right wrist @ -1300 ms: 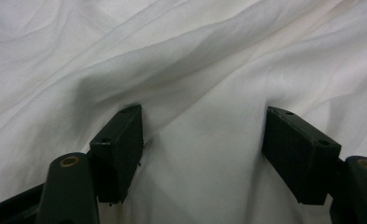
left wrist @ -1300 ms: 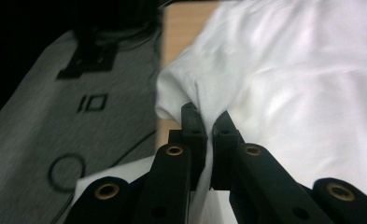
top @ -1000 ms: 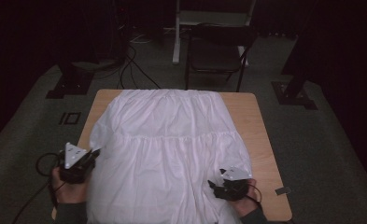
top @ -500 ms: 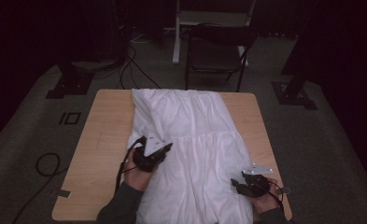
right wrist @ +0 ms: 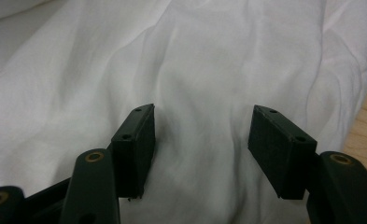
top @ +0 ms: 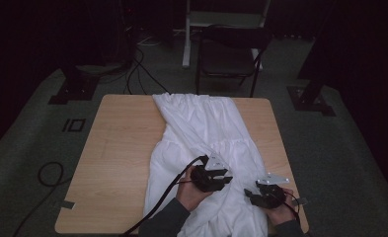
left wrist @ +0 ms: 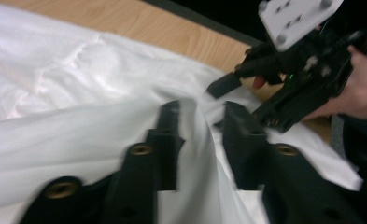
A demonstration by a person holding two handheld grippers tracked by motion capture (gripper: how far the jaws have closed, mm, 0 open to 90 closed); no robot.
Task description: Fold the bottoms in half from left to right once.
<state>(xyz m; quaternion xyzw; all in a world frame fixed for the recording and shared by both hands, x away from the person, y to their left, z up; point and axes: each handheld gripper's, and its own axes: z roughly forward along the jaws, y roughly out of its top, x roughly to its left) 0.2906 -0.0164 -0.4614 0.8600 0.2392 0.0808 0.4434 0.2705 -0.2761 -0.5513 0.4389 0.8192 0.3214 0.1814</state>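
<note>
One white garment (top: 201, 143) on one table (top: 117, 148); left gripper (top: 220, 176) fingers just opening around its fold, right gripper (top: 254, 193) fingers open.

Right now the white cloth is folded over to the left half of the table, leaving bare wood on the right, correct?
Not quite: the high view shows the cloth folded toward the right half of the table, leaving bare wood on the left.

I see a white garment of thin, soft cloth (top: 201, 143), matt and wrinkled, on the light wooden table with smooth grain finish (top: 117, 148). At 5 o'clock, my right black matt plastic gripper (top: 263, 195) carries a grey metal-looking plate. The left black plastic gripper (top: 215, 177) has brass-coloured rivets.
</note>
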